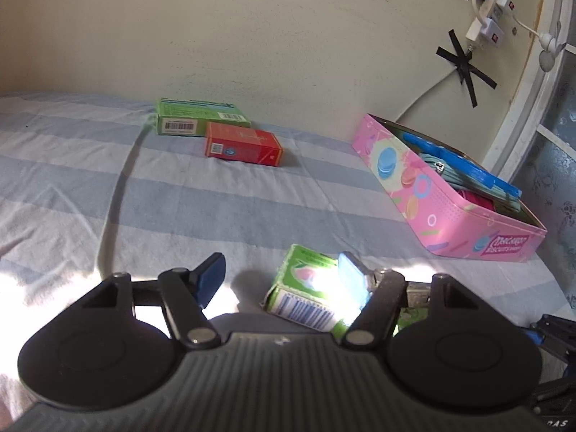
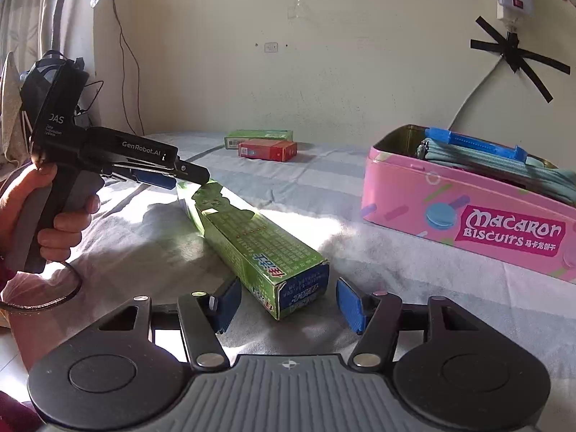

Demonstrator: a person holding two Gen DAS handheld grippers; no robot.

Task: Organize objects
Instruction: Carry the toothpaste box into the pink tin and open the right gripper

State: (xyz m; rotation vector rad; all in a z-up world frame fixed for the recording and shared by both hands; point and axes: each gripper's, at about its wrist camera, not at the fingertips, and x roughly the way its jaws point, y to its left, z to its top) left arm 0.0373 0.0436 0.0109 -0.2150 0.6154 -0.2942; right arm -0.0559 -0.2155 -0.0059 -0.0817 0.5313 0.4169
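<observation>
Jaws of your left gripper (image 1: pixel 284 280) and right gripper (image 2: pixel 288 304) stand spread at either end of the long green carton (image 2: pixel 252 237), neither pinching it, likely bound for the pink tin (image 2: pixel 468 212) far right

Long green carton (image 2: pixel 252 241) lying flat on striped bedsheet at centre, near end dented, open pink biscuit tin (image 2: pixel 468 212) at three o'clock holding blue items, green box (image 2: pixel 257 138) touching red box (image 2: pixel 268 150) at twelve o'clock.

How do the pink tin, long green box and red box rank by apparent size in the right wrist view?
1. Pink tin
2. Long green box, though nearness to the camera enlarges it
3. Red box, far back, so it looks smallest
</observation>
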